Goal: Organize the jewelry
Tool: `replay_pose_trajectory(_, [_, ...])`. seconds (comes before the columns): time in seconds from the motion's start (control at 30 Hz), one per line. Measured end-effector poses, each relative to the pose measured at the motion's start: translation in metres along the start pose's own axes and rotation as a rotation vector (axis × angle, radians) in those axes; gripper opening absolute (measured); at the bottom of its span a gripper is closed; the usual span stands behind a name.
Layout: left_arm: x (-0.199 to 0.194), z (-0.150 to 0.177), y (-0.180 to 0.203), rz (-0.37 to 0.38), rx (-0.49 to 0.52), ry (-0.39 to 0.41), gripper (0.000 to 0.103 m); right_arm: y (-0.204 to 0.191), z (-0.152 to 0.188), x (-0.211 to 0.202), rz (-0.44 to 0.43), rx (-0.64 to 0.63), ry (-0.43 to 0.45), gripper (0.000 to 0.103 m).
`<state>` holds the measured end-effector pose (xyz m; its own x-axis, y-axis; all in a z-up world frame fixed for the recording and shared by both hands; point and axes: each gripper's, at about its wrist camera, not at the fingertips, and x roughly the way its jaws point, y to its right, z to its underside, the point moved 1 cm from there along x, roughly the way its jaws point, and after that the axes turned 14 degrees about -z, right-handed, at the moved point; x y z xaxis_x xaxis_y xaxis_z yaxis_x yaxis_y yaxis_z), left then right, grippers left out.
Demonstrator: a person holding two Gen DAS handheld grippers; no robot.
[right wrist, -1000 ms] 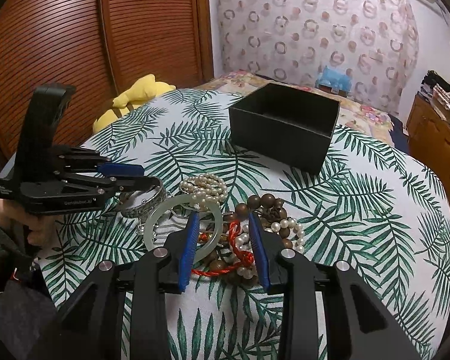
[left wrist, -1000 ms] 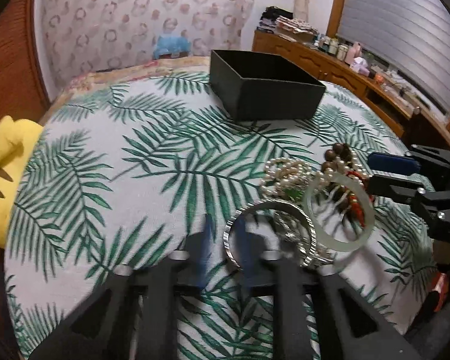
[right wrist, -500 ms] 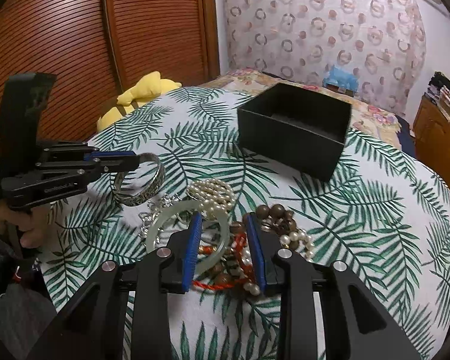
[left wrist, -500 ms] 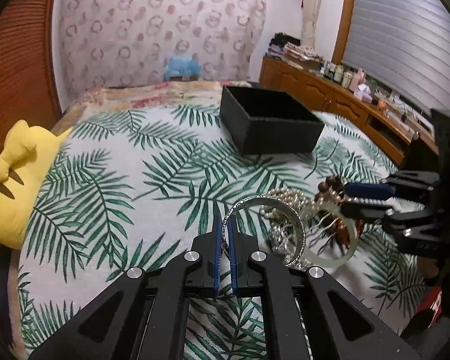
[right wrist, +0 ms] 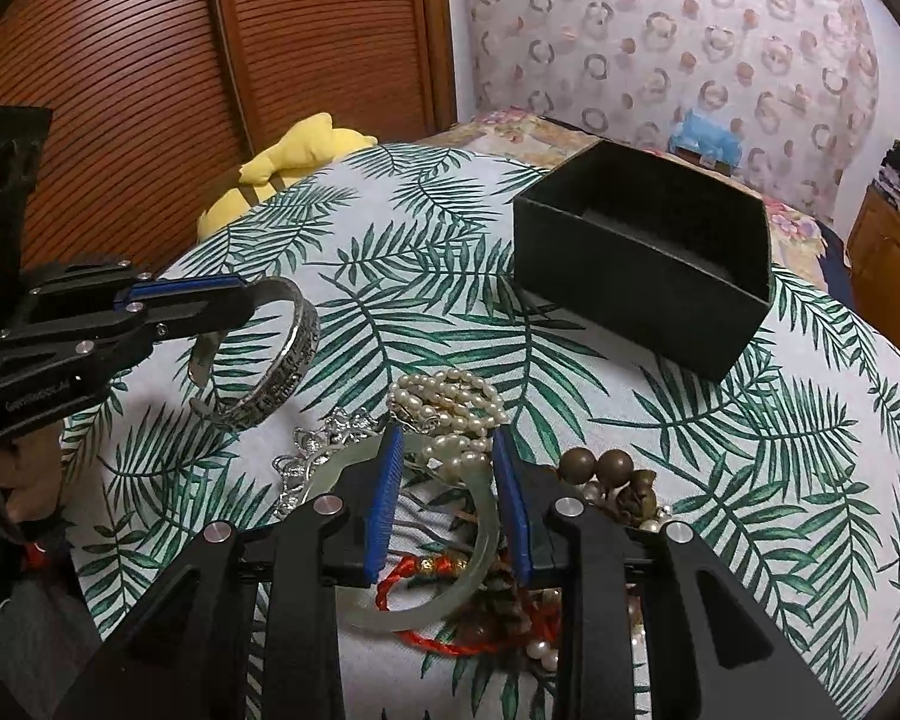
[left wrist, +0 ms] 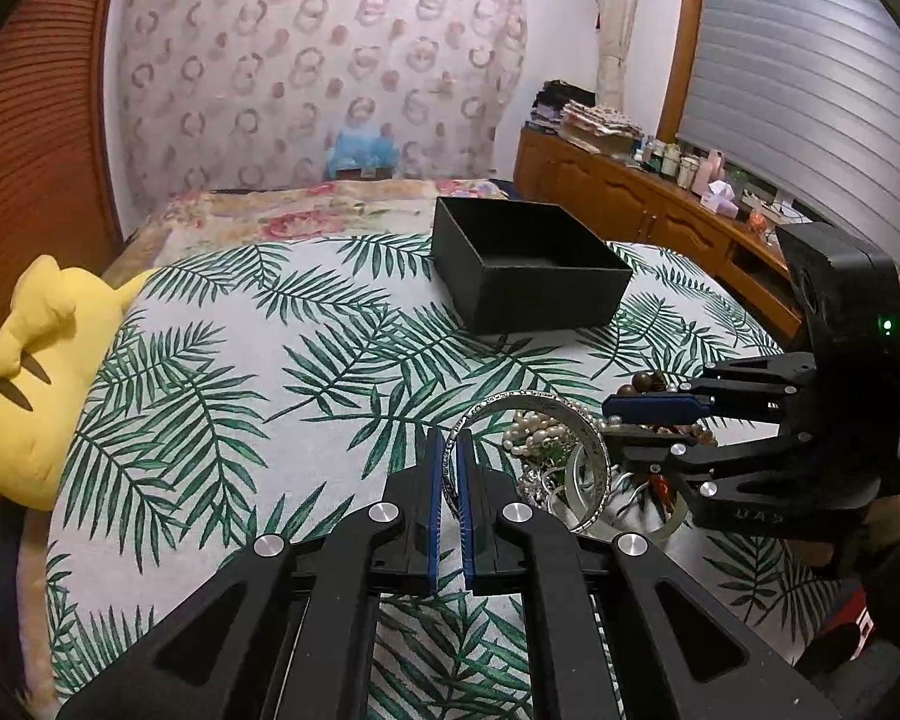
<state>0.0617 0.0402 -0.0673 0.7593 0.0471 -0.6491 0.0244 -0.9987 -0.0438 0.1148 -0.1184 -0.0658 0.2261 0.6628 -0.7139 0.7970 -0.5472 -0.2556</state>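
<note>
A home bedroom is showing: a quilted bed (left wrist: pixel 330 210), a yellow plush toy (left wrist: pixel 42 372), a cluttered wooden sideboard (left wrist: pixel 660 204) and patterned curtain (left wrist: pixel 306 78).

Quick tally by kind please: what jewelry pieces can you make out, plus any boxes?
Silver cuff bangle, held in the left gripper: 1
Pale green jade bangle: 1
Pearl strand: 1
Brown wooden bead string: 1
Red cord bracelet: 1
Silver ornate piece: 1
Black box: 1
Total: 7; the pile may hide more.
</note>
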Motion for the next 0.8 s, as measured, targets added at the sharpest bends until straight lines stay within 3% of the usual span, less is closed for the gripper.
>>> replay_pose_trajectory(0.33, [0.001, -0.002, 0.002, 0.001, 0.005, 0.004, 0.004, 0.003, -0.004, -0.009, -0.010, 0.004, 0.038, 0.005])
replay_pose_trajectory(0.8, [-0.002, -0.013, -0.002, -0.008, -0.011, 0.031, 0.004, 0.003, -0.027, -0.043, 0.008, -0.026, 0.116, 0.005])
